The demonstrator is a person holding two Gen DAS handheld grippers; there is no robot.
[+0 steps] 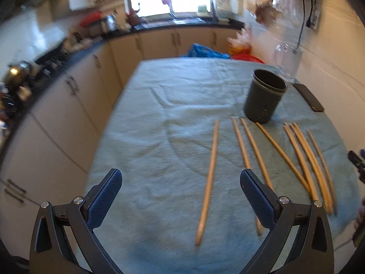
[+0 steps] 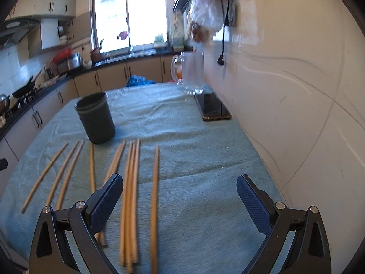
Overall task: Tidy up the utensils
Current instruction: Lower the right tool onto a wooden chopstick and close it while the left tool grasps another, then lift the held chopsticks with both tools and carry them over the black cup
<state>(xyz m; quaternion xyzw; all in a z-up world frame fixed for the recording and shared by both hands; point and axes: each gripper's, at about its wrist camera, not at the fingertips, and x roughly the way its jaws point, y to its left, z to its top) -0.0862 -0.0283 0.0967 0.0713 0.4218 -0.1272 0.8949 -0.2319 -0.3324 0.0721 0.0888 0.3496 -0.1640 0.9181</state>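
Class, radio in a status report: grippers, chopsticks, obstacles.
Left gripper and right gripper open, empty. Chopsticks loose on the cloth, dark holder empty. Nothing blocking.

Both wrist views low, forward; share chopsticks [image 1: 208,180].

Readable text: none in either view.
Tag on the wall [image 1: 314,19]: far right beside the hanging cord, printed marks too blurred to read.
Dark cup [image 2: 95,118]: plain sides, no label showing.
Phone [image 2: 212,109]: far right on the table by the wall, screen dark, nothing written.
Hanging bags [image 2: 205,11]: no print that can be made out.
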